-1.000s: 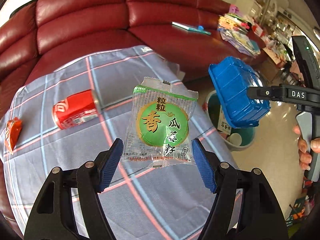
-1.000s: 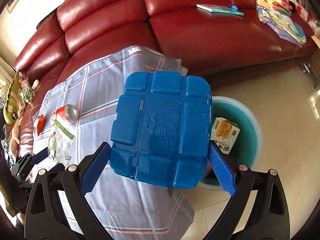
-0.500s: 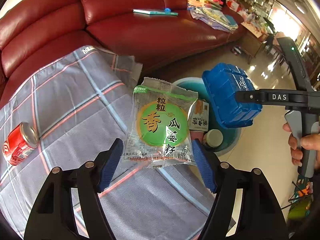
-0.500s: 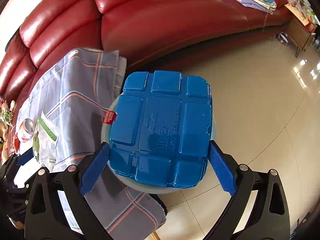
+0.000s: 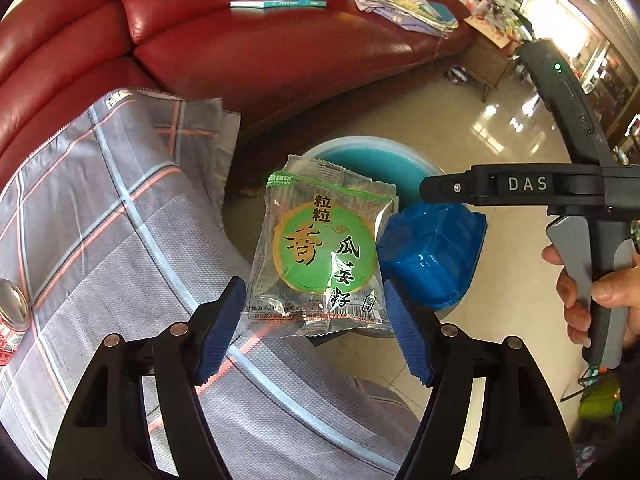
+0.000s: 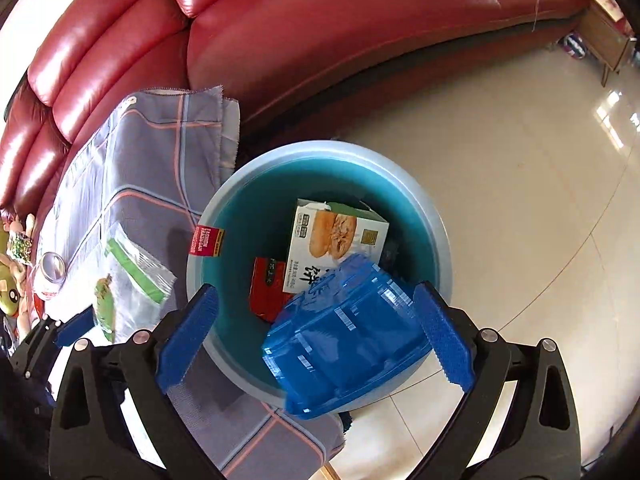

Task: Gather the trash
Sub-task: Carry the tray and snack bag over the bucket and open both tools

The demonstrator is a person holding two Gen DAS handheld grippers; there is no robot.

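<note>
My left gripper (image 5: 314, 322) is shut on a clear snack packet with a green round label (image 5: 322, 254) and holds it up near the table's edge, beside the teal bin (image 5: 372, 160). My right gripper (image 6: 316, 336) is open above the bin (image 6: 224, 216). The blue plastic tray (image 6: 344, 340) is loose between its fingers, tilted and dropping into the bin; it also shows in the left wrist view (image 5: 430, 258). The bin holds a food box (image 6: 336, 240) and red wrappers (image 6: 266, 288). The packet also shows in the right wrist view (image 6: 128, 280).
A grey checked cloth (image 5: 120, 216) covers the table. A red drink can (image 5: 12, 320) lies at its left edge. A red leather sofa (image 5: 240, 52) stands behind, with a book (image 5: 276, 2) and a pile of papers (image 5: 400, 0). Tiled floor (image 6: 500, 160) lies right of the bin.
Both grippers have moved right toward the bin. My right gripper has opened and let go of the blue tray, which tips down into the bin. My left gripper still holds the packet.
</note>
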